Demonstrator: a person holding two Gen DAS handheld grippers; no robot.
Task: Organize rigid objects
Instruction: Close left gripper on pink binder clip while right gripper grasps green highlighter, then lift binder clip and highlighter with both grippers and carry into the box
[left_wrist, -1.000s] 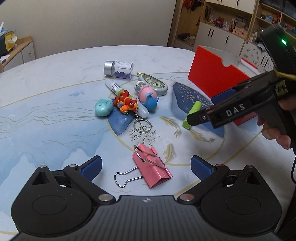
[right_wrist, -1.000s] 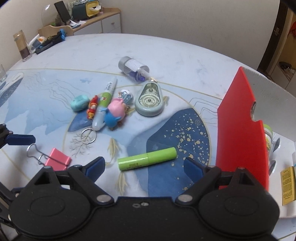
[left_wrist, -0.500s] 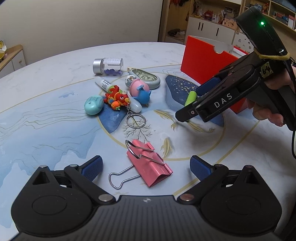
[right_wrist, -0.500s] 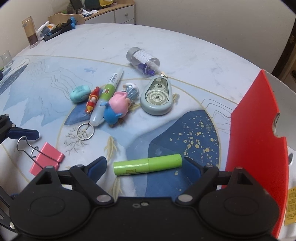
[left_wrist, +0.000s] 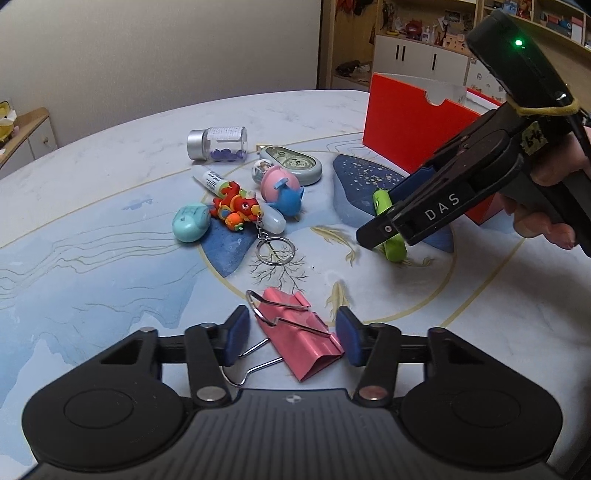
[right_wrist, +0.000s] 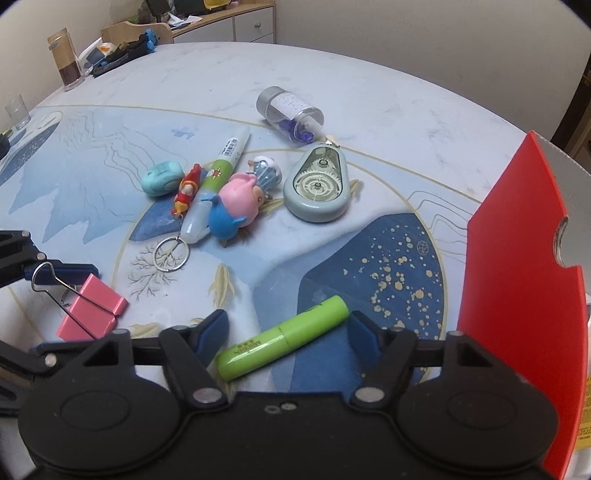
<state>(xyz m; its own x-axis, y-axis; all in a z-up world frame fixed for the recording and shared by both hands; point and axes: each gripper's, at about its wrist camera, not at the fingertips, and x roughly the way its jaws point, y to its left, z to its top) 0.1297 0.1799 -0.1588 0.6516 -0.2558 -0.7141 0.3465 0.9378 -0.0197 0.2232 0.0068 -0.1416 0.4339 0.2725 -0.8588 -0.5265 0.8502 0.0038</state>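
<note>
Left gripper (left_wrist: 291, 338): jaws closing around pink binder clip (left_wrist: 301, 341), clip between pads at 6 o'clock of left wrist view; right pad at clip edge, left pad near wire handles, firm contact unclear.

Right gripper (right_wrist: 288, 334): jaws closing, green tube (right_wrist: 282, 338) lying between pads on table (right_wrist: 369, 92), visible gaps both sides, not gripped.

Toy cluster at 12 o'clock from clip: teal eraser (left_wrist: 190, 223), pig figure (left_wrist: 282, 190), key ring (left_wrist: 275, 249), glass jar (left_wrist: 218, 143), correction tape (left_wrist: 295, 166). Red bin (right_wrist: 517, 258) at 3 o'clock of tube.
</note>
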